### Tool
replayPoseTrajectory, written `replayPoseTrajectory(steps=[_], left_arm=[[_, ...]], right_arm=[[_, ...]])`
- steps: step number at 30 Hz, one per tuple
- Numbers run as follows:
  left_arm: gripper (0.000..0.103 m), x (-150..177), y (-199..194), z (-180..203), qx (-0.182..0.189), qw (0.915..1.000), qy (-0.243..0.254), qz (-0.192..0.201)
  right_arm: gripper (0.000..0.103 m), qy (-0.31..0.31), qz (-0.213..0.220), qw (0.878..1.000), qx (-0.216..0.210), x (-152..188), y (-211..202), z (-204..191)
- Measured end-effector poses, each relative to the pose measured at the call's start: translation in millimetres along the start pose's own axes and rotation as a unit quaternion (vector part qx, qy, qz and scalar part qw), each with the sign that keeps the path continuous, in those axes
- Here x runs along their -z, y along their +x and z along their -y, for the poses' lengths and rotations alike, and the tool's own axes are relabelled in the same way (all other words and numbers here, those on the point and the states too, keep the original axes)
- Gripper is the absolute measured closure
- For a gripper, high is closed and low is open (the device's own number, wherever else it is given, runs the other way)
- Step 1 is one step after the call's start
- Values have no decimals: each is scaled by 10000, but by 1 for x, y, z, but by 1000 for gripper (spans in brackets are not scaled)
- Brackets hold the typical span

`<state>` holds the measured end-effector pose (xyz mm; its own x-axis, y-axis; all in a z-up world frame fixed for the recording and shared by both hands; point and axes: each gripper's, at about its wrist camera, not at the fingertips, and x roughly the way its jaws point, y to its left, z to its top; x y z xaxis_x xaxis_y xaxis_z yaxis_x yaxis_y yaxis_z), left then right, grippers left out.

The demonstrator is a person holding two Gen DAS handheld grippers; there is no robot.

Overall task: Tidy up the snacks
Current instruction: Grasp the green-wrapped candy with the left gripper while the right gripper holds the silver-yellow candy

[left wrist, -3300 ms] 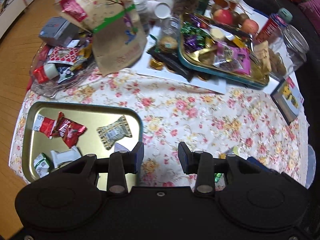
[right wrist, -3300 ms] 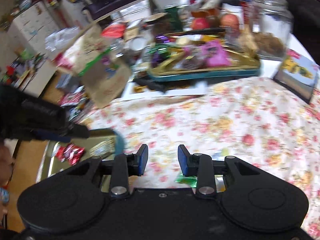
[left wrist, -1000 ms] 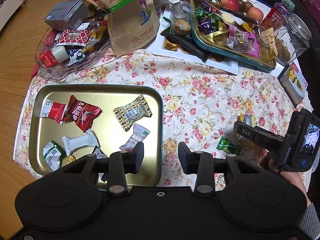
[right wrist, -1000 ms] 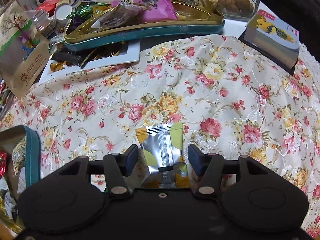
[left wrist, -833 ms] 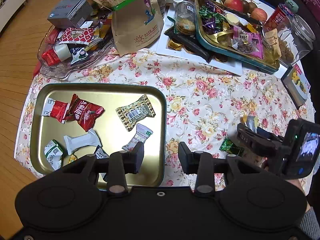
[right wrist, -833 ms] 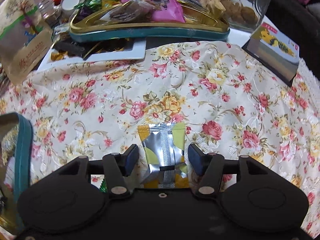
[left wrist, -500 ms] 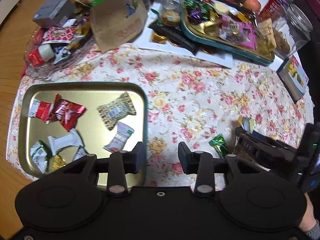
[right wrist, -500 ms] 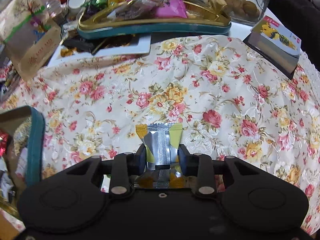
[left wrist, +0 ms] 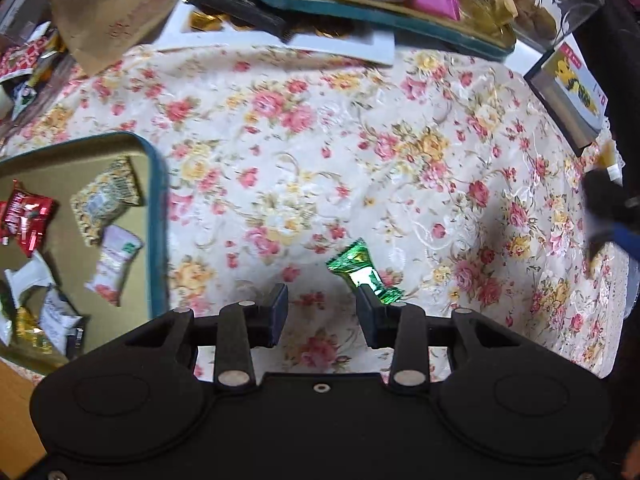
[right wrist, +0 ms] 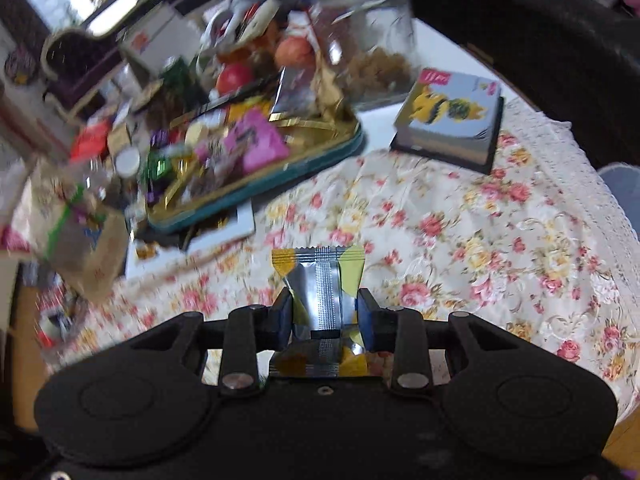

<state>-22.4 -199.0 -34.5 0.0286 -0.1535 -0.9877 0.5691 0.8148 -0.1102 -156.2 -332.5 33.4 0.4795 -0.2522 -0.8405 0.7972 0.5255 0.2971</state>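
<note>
Right now the right gripper [right wrist: 324, 314] pinches a silver-and-yellow foil snack packet [right wrist: 320, 280], while the left gripper [left wrist: 322, 312] gapes empty beside a green foil-wrapped candy [left wrist: 362, 270] on the floral-clothed table [left wrist: 360, 140].

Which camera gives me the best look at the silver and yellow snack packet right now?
The right wrist view. There the silver and yellow packet sits centred between the right gripper fingers, pinched at its middle, seam facing the lens. The left wrist view shows only a blurred yellow scrap at its right edge, possibly the packet.
</note>
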Motion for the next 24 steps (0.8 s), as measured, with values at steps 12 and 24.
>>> replayPoseTrajectory(steps=[12,24], left_arm=[[56,1,36,16,113,9991,-390,94],[56,-1,52,33,-230,9993,-286,93]], right_arm=[[69,281,561,9964,-573,-17,-53,13],[69,41,824,9948,-591,-15,-62,8]])
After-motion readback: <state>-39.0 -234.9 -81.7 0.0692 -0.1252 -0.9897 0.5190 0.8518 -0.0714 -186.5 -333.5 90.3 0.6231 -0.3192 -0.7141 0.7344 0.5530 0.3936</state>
